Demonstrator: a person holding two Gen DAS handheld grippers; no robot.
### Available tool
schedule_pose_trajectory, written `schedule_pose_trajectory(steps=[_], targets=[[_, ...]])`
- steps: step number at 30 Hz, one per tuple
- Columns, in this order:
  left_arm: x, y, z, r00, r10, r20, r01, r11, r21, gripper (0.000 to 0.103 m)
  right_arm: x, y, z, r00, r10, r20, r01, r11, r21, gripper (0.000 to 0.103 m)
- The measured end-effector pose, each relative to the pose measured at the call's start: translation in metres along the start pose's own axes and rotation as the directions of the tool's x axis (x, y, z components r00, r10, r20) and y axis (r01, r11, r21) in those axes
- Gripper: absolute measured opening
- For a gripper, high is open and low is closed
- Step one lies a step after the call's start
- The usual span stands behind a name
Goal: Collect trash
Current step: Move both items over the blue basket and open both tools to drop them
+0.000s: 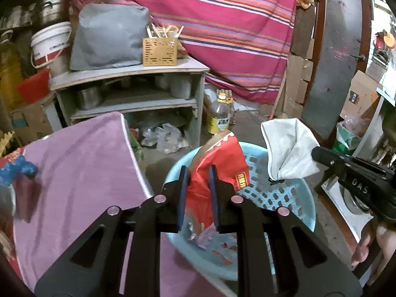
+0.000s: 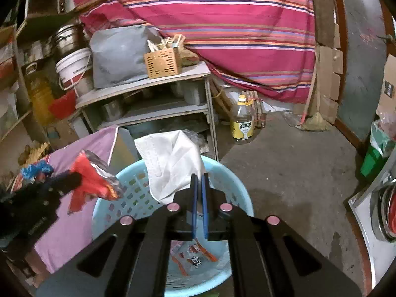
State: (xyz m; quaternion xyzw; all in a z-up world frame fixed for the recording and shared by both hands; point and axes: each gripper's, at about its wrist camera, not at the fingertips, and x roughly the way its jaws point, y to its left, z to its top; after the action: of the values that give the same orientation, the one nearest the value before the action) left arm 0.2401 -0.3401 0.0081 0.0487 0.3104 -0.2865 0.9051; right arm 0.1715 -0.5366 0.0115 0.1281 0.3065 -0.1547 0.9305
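Red wrapper: a crumpled red snack wrapper [image 1: 217, 170] is pinched between the pads of the left gripper [image 1: 199, 193] and is held above the basket.
White mask: a white face mask [image 2: 170, 165] is clamped by one corner in the right gripper [image 2: 199, 198], whose jaws are pressed together on it; it hangs over the basket's far rim.
Basket: a pale blue perforated plastic basket [image 2: 237, 185] is set on the concrete floor, just beside a purple-covered table [image 1: 81, 173]; printed wrappers [image 2: 195, 255] are already lying in its bottom.
Step in hand: both pieces are judged to be at the drop stage.
Next move: each pair of jaws would need to be spread over the basket's opening so the pieces fall inside.
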Motion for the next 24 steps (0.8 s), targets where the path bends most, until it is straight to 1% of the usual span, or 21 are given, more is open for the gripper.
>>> schedule_pose_trajectory(steps=[4, 6, 8, 12, 13, 14, 15, 17, 18, 19, 20, 21, 22, 24], targets=[[0.012, -0.007, 0.001, 1.0, -0.016, -0.026, 0.016, 1.0, 0.001, 0.019, -0.001, -0.01, 0.001, 1.0, 0.002, 0.004, -0.002, 0.999, 0.034, 0.004], [0.012, -0.009, 0.001, 1.0, -0.016, -0.026, 0.016, 1.0, 0.007, 0.029, 0.0, -0.01, 0.001, 1.0, -0.003, 0.001, 0.003, 0.999, 0.032, 0.004], [0.01, -0.009, 0.001, 1.0, -0.006, -0.017, 0.006, 1.0, 0.006, 0.051, 0.002, -0.009, 0.001, 1.0, -0.007, -0.004, 0.007, 1.0, 0.024, 0.004], [-0.004, 0.004, -0.002, 1.0, 0.031, 0.002, -0.031, 0.999, 0.01, 0.056, 0.006, -0.003, 0.001, 1.0, -0.01, -0.022, 0.01, 1.0, 0.005, 0.004], [-0.008, 0.008, -0.003, 0.999, 0.045, 0.007, -0.045, 0.999, 0.007, 0.062, 0.008, -0.001, 0.001, 0.999, -0.009, -0.031, 0.009, 1.0, -0.001, 0.004], [-0.013, 0.013, -0.005, 0.998, 0.063, 0.014, -0.063, 0.998, 0.005, 0.069, 0.01, 0.001, 0.0, 0.999, -0.01, -0.043, 0.009, 1.0, -0.007, 0.007], [-0.02, 0.022, -0.008, 0.996, 0.09, 0.022, -0.09, 0.996, 0.003, 0.072, 0.012, 0.003, 0.0, 0.999, -0.015, -0.048, 0.014, 1.0, -0.011, 0.007], [-0.03, 0.033, -0.012, 0.992, 0.123, 0.031, -0.123, 0.992, 0.003, 0.079, 0.018, 0.009, -0.002, 0.997, -0.011, -0.074, 0.01, 1.0, -0.017, 0.008], [-0.035, 0.04, -0.014, 0.989, 0.143, 0.033, -0.143, 0.99, 0.001, 0.082, 0.023, 0.014, -0.004, 0.995, -0.008, -0.098, 0.006, 1.0, -0.02, 0.008], [-0.043, 0.051, -0.016, 0.985, 0.169, 0.035, -0.169, 0.986, -0.006, 0.085, 0.027, 0.016, -0.006, 0.994, -0.01, -0.11, 0.008, 1.0, -0.023, 0.019], [-0.049, 0.059, -0.018, 0.983, 0.181, 0.037, -0.181, 0.983, -0.011, 0.086, 0.03, 0.021, -0.009, 0.992, -0.019, -0.122, 0.016, 0.999, -0.028, 0.05], [-0.055, 0.069, -0.02, 0.981, 0.192, 0.038, -0.191, 0.981, -0.014, 0.087, 0.033, 0.024, -0.012, 0.991, -0.031, -0.126, 0.027, 0.999, -0.034, 0.067], [-0.063, 0.081, -0.023, 0.976, 0.213, 0.037, -0.212, 0.977, -0.019, 0.088, 0.034, 0.029, -0.014, 0.992, -0.043, -0.121, 0.038, 0.998, -0.043, 0.078], [-0.078, 0.105, -0.028, 0.966, 0.255, 0.037, -0.254, 0.967, -0.026, 0.092, 0.037, 0.041, -0.017, 0.99, -0.055, -0.133, 0.046, 0.997, -0.066, 0.078]])
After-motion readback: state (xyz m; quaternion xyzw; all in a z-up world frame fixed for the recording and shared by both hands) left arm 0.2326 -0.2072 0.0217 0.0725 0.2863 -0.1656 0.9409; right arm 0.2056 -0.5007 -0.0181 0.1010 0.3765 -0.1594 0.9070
